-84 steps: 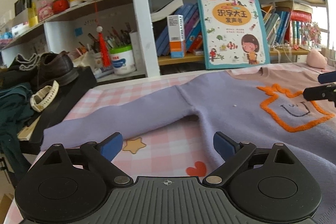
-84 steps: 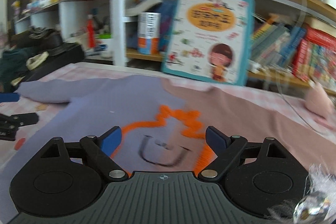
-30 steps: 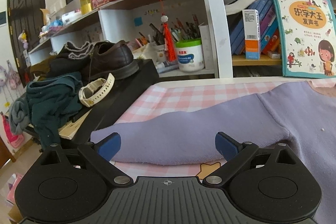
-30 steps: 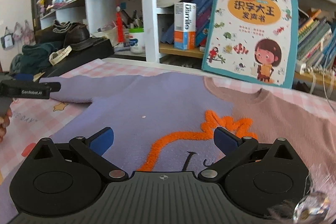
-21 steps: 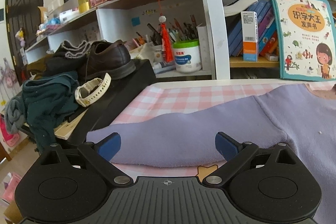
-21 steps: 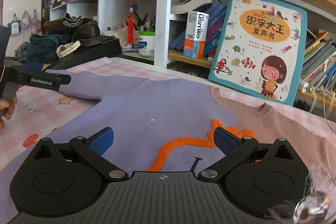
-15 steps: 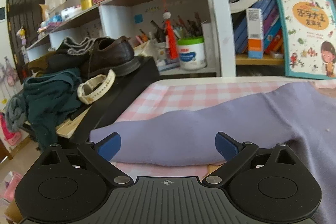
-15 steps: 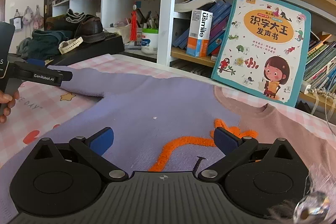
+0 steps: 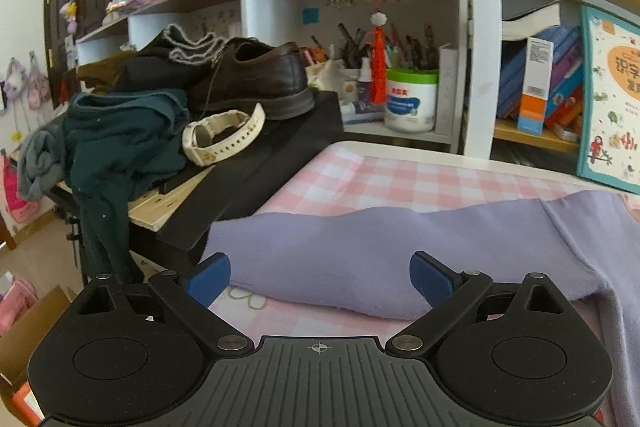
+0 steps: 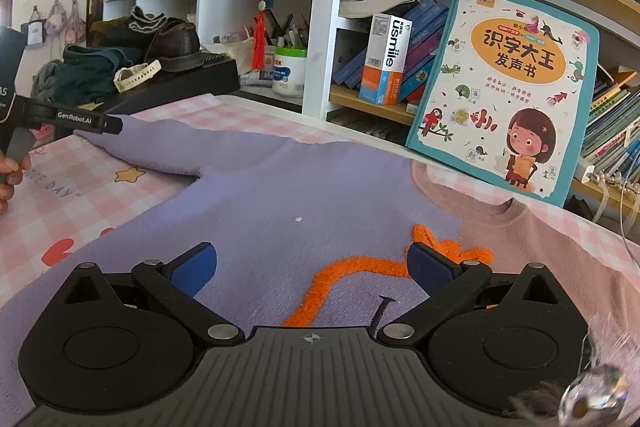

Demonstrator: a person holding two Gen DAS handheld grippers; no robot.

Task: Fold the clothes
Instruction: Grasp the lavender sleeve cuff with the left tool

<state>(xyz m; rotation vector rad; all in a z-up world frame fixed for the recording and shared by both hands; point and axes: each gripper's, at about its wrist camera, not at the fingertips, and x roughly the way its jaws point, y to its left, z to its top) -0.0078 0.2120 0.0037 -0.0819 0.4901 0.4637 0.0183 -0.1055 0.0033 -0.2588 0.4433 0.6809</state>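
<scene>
The purple sweater (image 9: 400, 251) runs off the right edge of the left wrist view, only one sleeve and part of the body showing, while its lower hem is hidden beneath the right gripper (image 10: 312, 269) in the right wrist view. The picture book (image 9: 612, 103) is cropped at the left view's right edge. Of the person, only fingers (image 10: 7, 179) show at the right view's left border.

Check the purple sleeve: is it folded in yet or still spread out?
Spread out. The sleeve lies flat on the checked cloth, stretching away from the sweater. The left gripper is open at it.
</scene>
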